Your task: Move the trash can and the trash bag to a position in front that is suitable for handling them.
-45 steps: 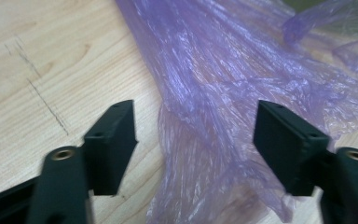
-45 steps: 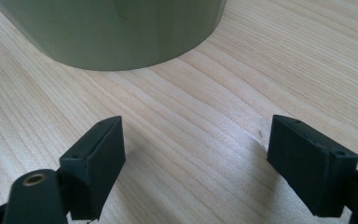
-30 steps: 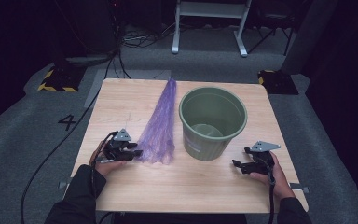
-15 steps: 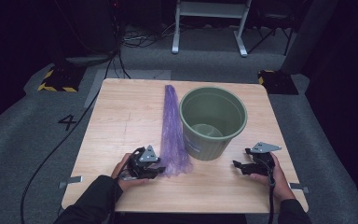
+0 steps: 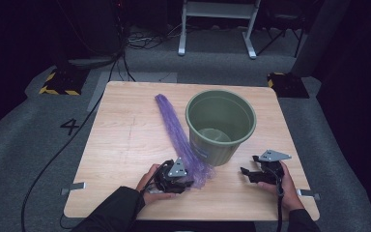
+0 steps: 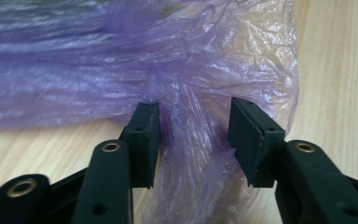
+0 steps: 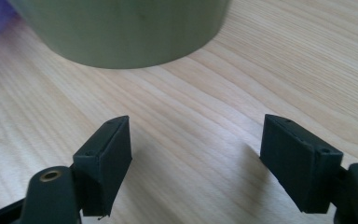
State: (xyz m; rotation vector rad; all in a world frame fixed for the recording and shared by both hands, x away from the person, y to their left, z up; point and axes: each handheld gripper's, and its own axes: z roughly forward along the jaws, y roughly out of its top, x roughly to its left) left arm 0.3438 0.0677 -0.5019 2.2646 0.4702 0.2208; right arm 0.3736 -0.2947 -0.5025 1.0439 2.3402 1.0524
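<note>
- The purple plastic bag (image 5: 181, 140) lies on the worktop (image 5: 125, 145) as a long twisted strip, running from the upper middle of the high view down to a crumpled bunch at the lower middle; in the left claw view it spreads across the upper frame (image 6: 121, 70).
- The left claw (image 5: 181, 181), at the lower middle of the high view, sits at that bunched end. In its own view (image 6: 193, 135) the jaws stand apart with wrinkled film between them; the film touches the left pad, while a gap shows at the right pad, so the grip looks loose. Its jaws have just been opening.
- The green bucket (image 5: 221, 126) stands upright just right of the bag, touching or nearly touching the strip along its lower left side; which of the two cannot be told. It blocks the straight way between the two claws.
- In the right claw view the bucket's wall (image 7: 126, 32) fills the top of the frame, with a sliver of purple at the upper left corner.
- The right claw (image 5: 246, 174) rests at the lower right of the high view, near the bucket's base but clear of it. Its jaws (image 7: 196, 154) are wide apart over bare wood with nothing between them, and have just been closing a little.
- Beyond the worktop, at the top of the high view, stand a white frame (image 5: 217, 24) and loose cables (image 5: 145, 41) on grey carpet (image 5: 38, 140).
</note>
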